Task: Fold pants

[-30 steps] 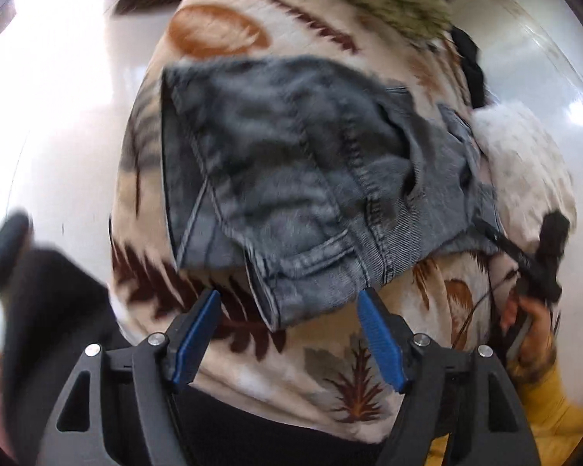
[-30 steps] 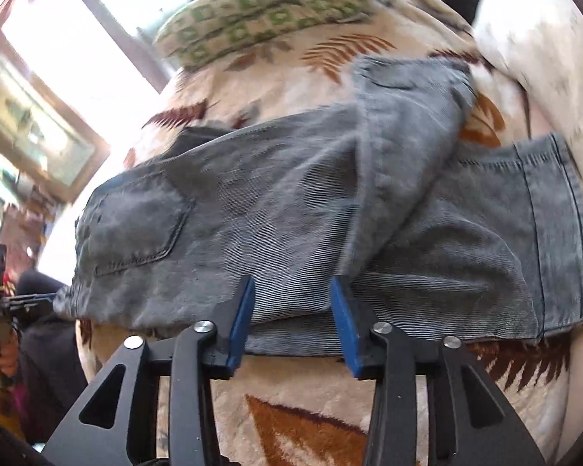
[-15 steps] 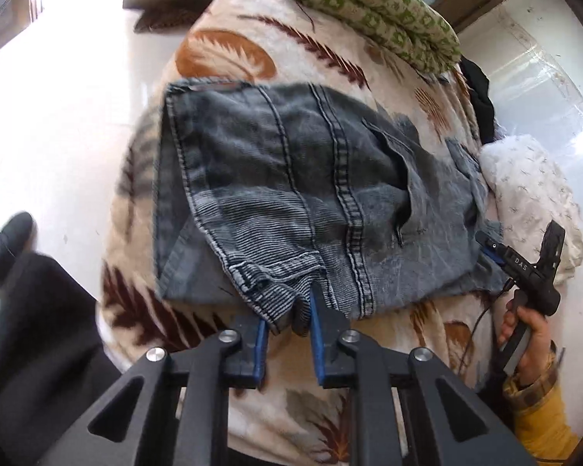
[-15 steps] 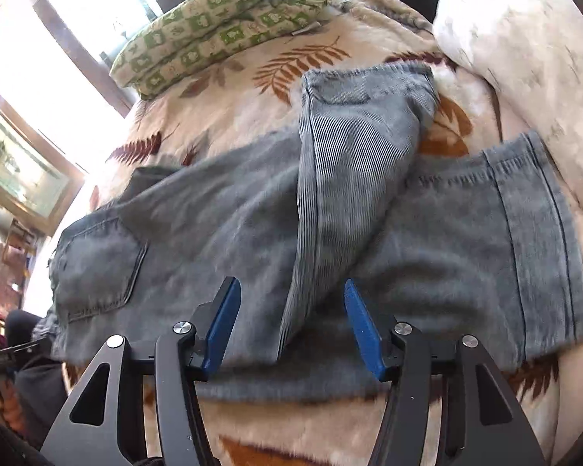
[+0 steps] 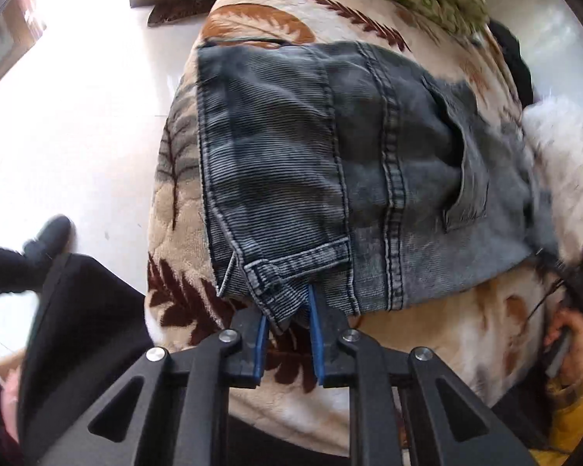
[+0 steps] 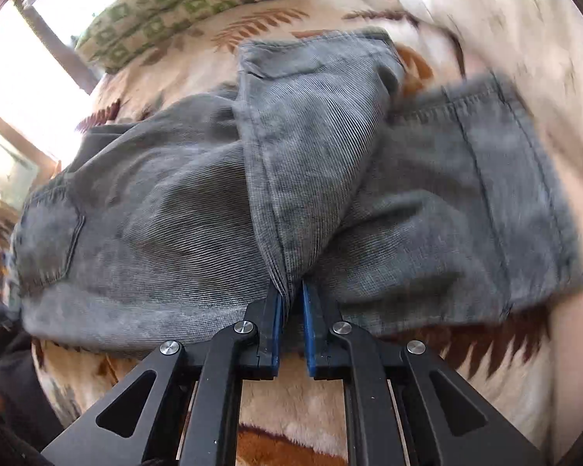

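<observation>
Leaf-print blanket (image 5: 427, 334) on a bed, grey pants (image 5: 330, 163) lying half-folded across it. Left gripper (image 5: 287, 322) pinching the hem corner at the near edge, right gripper (image 6: 290, 303) pinching the fold of a doubled-over leg. Mid-fold, looks like; next, lifting both pinches together and carrying the cloth across without dropping either

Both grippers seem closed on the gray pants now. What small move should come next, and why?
Probably lift both grips a little, together, and carry them toward the far edge. The left gripper pinches a hem corner of the pants at the near edge, and the right gripper pinches a folded ridge, while the rest lies flat on the blanket.
</observation>
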Available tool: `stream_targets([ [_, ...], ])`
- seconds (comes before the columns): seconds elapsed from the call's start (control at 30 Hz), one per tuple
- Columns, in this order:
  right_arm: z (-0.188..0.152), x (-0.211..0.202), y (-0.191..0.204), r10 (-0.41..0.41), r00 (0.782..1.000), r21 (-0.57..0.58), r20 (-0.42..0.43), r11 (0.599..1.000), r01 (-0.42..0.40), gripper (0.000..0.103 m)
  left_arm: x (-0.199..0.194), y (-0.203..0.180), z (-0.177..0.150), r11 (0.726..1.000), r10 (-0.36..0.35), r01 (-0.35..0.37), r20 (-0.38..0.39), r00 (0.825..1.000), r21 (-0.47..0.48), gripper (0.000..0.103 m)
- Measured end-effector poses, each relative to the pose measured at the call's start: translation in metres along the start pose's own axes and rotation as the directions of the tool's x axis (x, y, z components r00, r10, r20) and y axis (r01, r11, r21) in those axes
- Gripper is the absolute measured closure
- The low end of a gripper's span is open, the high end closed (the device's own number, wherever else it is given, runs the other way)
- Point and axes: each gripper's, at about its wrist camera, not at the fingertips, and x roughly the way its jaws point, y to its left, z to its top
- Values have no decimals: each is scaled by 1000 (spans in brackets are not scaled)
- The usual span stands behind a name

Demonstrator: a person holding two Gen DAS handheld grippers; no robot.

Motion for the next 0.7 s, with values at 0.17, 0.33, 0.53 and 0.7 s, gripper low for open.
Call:
stream_targets([
  [0.17,0,-8,3,1,1000,-8,-22,1000,-1,84,-32,-13,3,994,48,-51,31,998,92,64],
  [0.33,12,-35,-7,-18,999,-17,46,1000,19,58,-72,-27,6,972,136,-150,89,987,183,31],
  [0.53,74,-43,16,9,989,-85,146,996,3,57,-79,-63,33,977,-38,8,133,990,215,32],
  [0.7,133,-1,43,43,996,-163,78,986,-29,39,-27,-151,55,914,-236,202,56,970,352,33],
])
